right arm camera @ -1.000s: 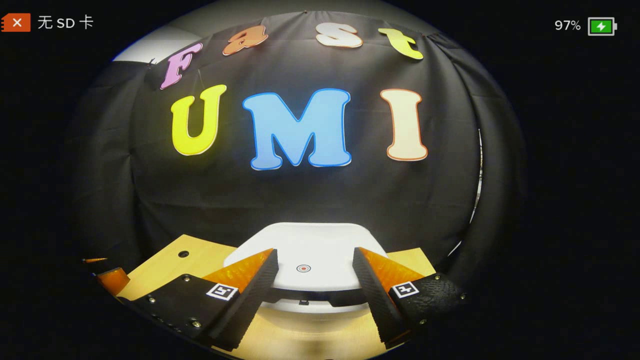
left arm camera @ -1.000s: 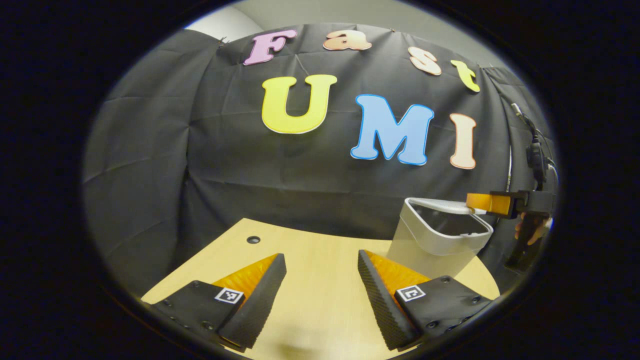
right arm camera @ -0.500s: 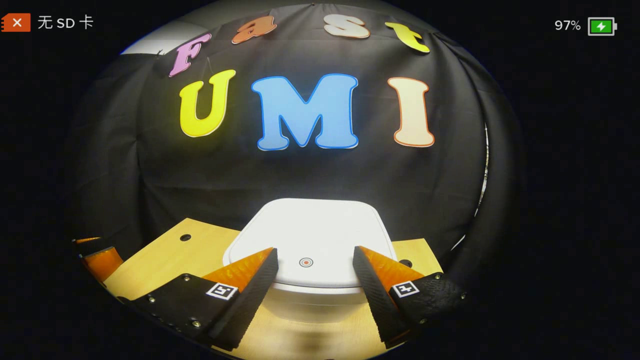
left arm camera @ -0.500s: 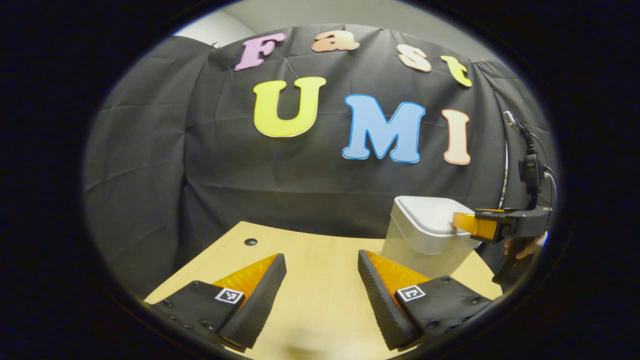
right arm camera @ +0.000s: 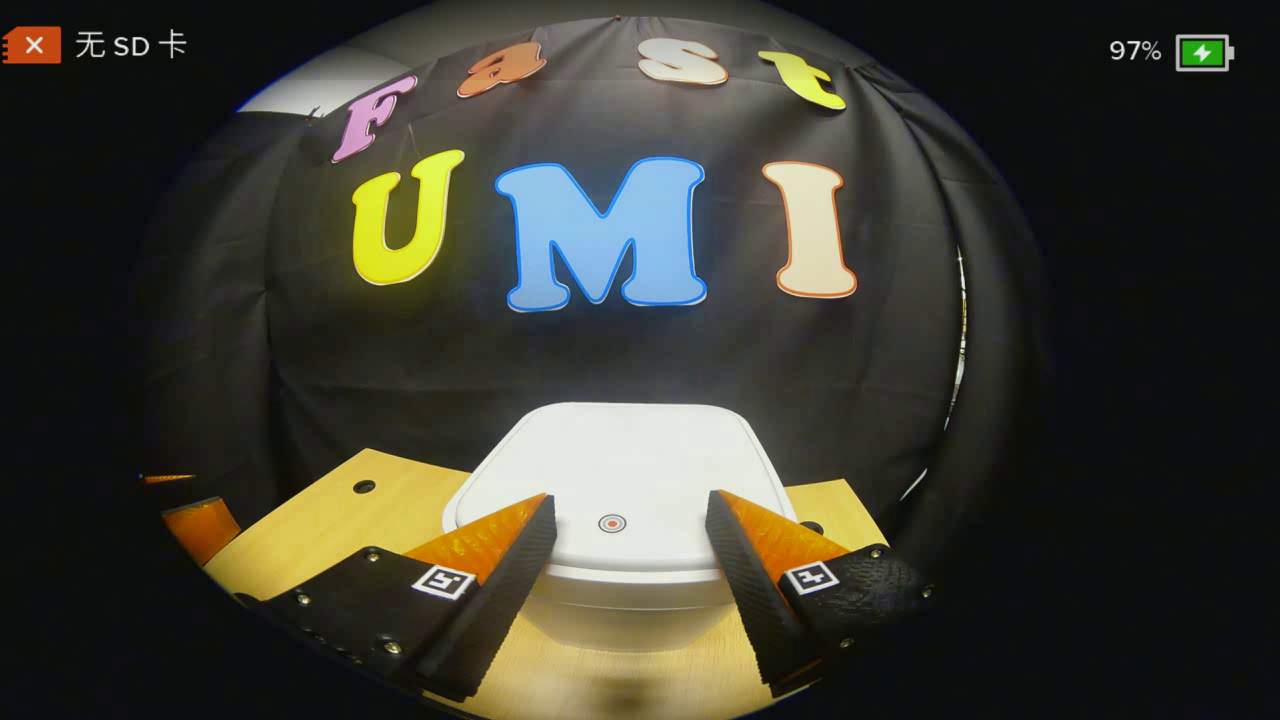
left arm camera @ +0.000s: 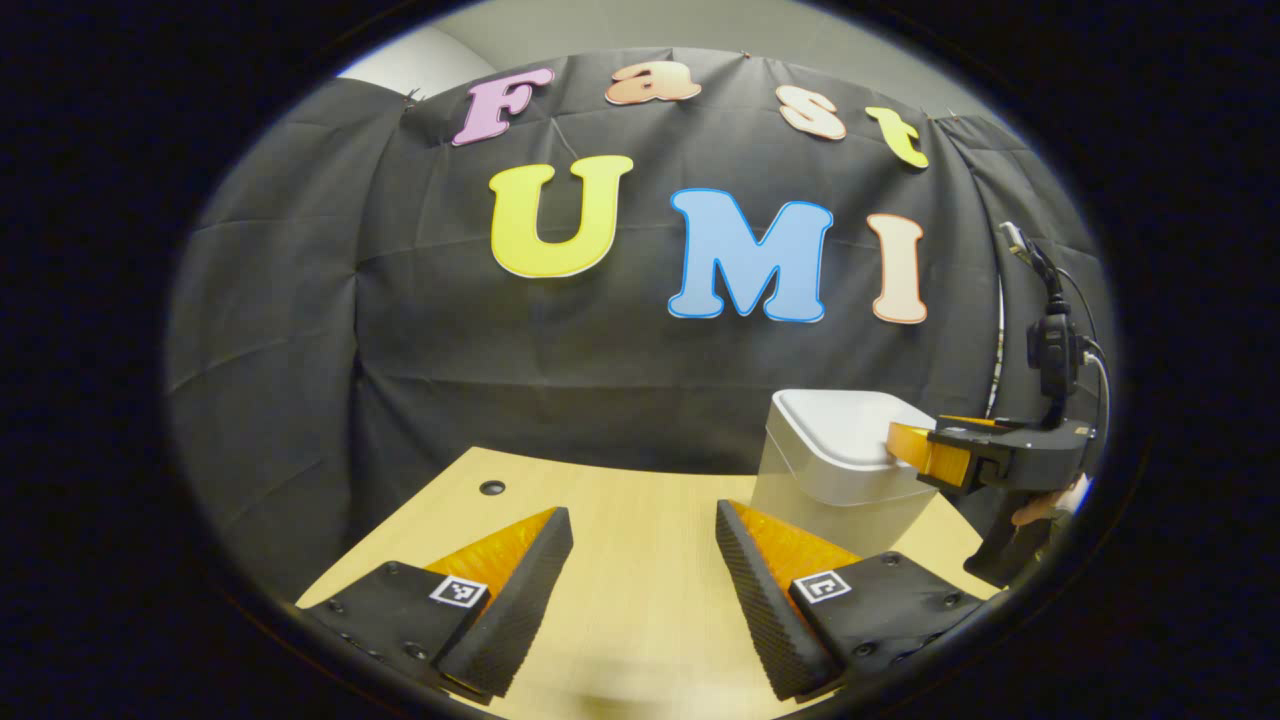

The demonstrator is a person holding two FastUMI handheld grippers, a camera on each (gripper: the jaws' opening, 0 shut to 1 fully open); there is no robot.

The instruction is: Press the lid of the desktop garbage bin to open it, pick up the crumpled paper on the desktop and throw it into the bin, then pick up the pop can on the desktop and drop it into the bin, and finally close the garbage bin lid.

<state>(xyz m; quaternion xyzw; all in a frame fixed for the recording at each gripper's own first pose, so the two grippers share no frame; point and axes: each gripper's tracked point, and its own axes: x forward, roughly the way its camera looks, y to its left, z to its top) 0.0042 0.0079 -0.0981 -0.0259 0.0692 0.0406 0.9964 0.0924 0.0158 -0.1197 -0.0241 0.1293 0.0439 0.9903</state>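
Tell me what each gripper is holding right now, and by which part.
Nothing is held. The left gripper has its jaws open over the table; the right gripper is open above the bin lid, gripping nothing.

Bin's lower front (behind right tongs) hidden

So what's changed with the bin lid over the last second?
The lid went from raised to flat shut on the bin, with the right gripper following it down over its front edge. It gripped nothing and stays open. The left gripper stayed open above the table.
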